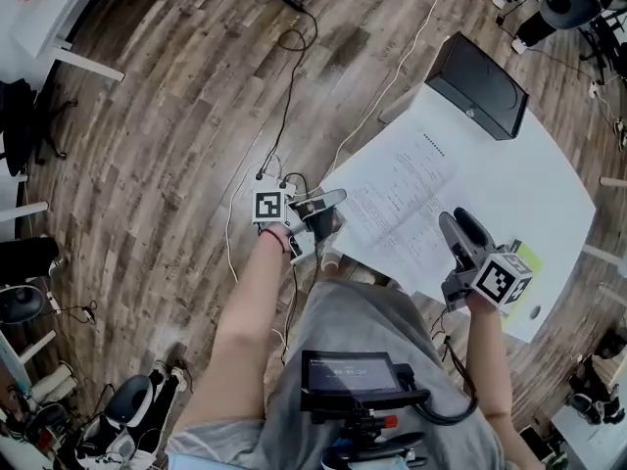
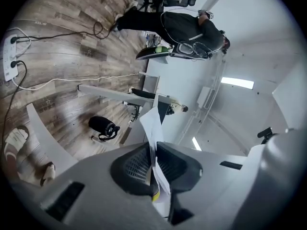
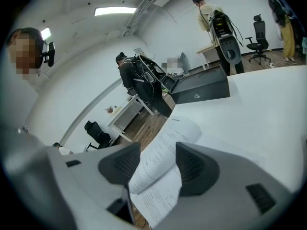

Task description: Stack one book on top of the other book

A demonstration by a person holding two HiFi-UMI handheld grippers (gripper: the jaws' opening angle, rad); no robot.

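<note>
On the white table the open book lies flat, left gripper pinching a few pages, right gripper spread around others; should fold it shut gently, no tearing, before stacking.

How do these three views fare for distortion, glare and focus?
Head view: evenly lit, sharp, mildly curved at the edges; print on the open book shows against the bright table. Left gripper view: strong fisheye, black corners, the left gripper soft up close. Right gripper view: same fisheye, ceiling light glaring.
</note>
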